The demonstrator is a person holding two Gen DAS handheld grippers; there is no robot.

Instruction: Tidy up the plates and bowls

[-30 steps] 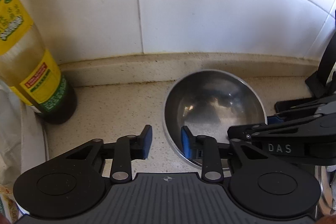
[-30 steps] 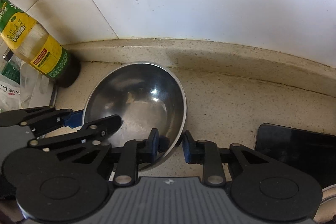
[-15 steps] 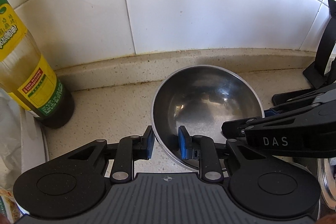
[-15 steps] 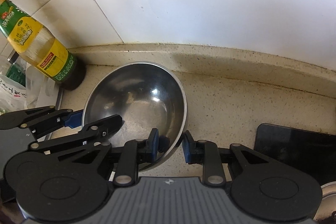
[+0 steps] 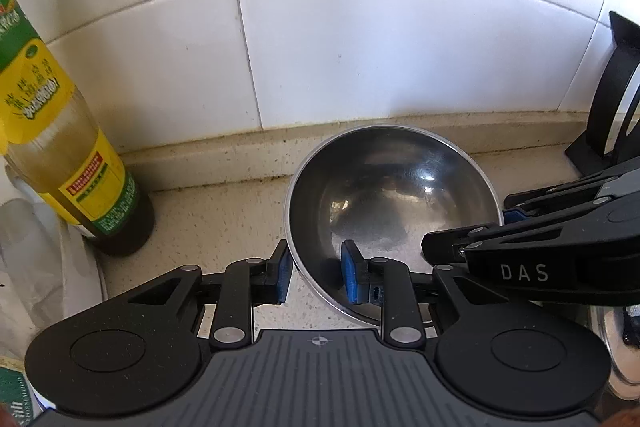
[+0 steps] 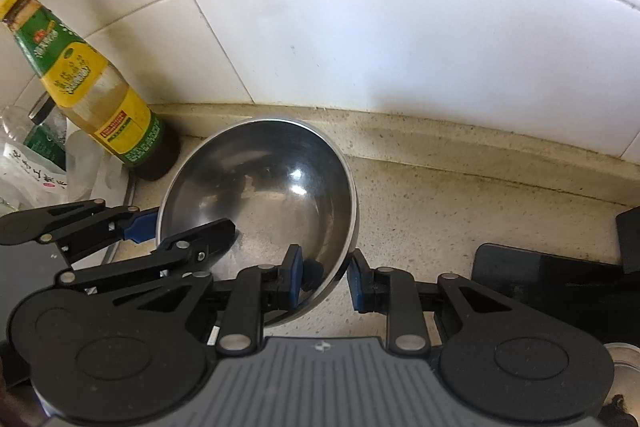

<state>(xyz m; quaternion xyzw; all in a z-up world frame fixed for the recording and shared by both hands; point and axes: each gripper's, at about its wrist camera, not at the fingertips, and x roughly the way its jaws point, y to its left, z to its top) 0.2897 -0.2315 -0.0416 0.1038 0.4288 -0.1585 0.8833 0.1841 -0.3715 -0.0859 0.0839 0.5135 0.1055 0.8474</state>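
Observation:
A steel bowl (image 5: 390,195) sits on the speckled counter against the tiled wall; it also shows in the right wrist view (image 6: 260,187). My left gripper (image 5: 316,273) straddles the bowl's near-left rim, one blue pad outside and one inside, with a small gap to the metal. My right gripper (image 6: 326,277) straddles the near-right rim the same way, its jaws slightly apart from the rim. The bowl looks tilted toward the wall. Each gripper shows in the other's view, the right one (image 5: 472,239) and the left one (image 6: 188,227).
A yellow-labelled oil bottle (image 5: 60,147) stands left of the bowl, with plastic bags (image 6: 36,171) beyond it. A black stand (image 5: 612,99) is at the right by the wall. A black flat object (image 6: 552,279) lies right of the bowl. A shiny metal item (image 5: 616,339) is at the lower right.
The left gripper has slid right so its pads straddle the bowl's rim, narrowing. Both grippers and the bowl appear lifted or pulled back from the wall; the right jaws widened slightly.

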